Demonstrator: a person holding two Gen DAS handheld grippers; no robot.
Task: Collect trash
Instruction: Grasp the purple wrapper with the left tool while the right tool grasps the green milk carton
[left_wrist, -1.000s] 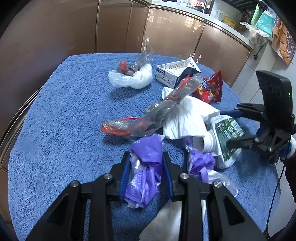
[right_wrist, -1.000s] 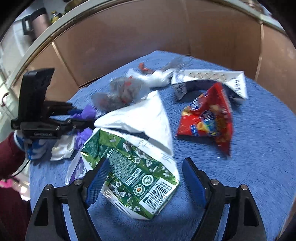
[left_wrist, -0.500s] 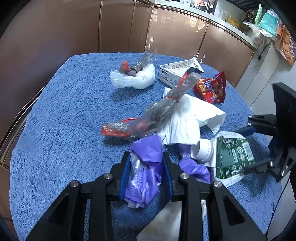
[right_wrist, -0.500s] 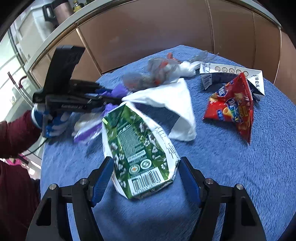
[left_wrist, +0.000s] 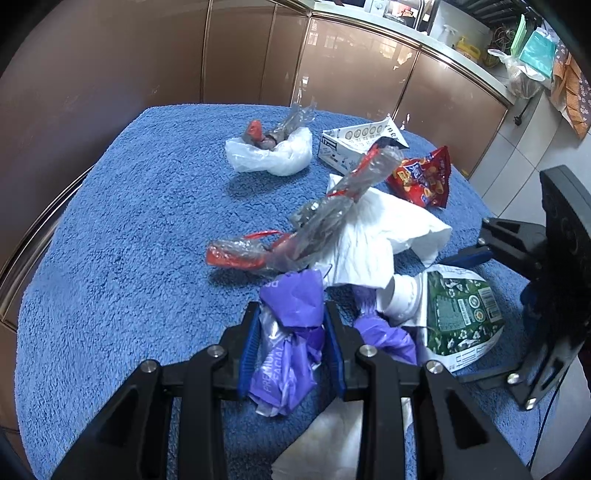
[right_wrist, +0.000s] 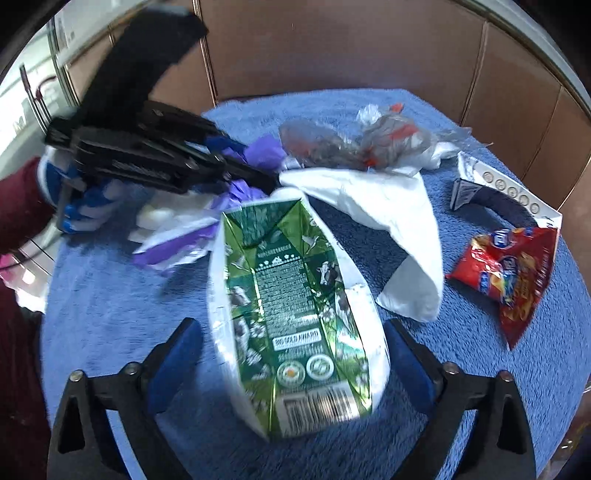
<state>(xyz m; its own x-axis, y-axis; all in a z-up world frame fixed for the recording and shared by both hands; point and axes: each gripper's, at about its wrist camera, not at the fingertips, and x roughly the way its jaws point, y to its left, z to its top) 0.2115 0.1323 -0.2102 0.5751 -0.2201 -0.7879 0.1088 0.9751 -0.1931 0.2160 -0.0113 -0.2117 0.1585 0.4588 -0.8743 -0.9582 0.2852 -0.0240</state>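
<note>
While the left gripper (left_wrist: 291, 343) is clamped on one crumpled purple wrapper (left_wrist: 286, 332), pads pressing it from both sides, the right gripper (right_wrist: 291, 365) has its jaws opening wide around the green milk carton (right_wrist: 295, 317), with a gap between the pads and the carton on both sides. So that carton just lies flattened on the blue towel (left_wrist: 122, 229) covering the worktop, barcode end toward the right wrist camera.

Trash count as far as I can make out: one milk carton, one red snack bag (right_wrist: 513, 273) off to the right, one white cardboard box (left_wrist: 354, 142) torn open behind it, one big white paper sheet (left_wrist: 376, 229) in the middle touching the carton's far end, one long clear wrapper with red bits (left_wrist: 306, 229) draped over that paper, and one white plastic bag (left_wrist: 271, 155) farther back with more clear-and-red wrapping stuffed in it. A second purple scrap (left_wrist: 384, 332) sits just beside the held one, and another white sheet (left_wrist: 325, 443) pokes out under the left gripper.

A gloved hand (right_wrist: 79, 192) with a dark red sleeve (right_wrist: 18, 206) holds the left gripper.
</note>
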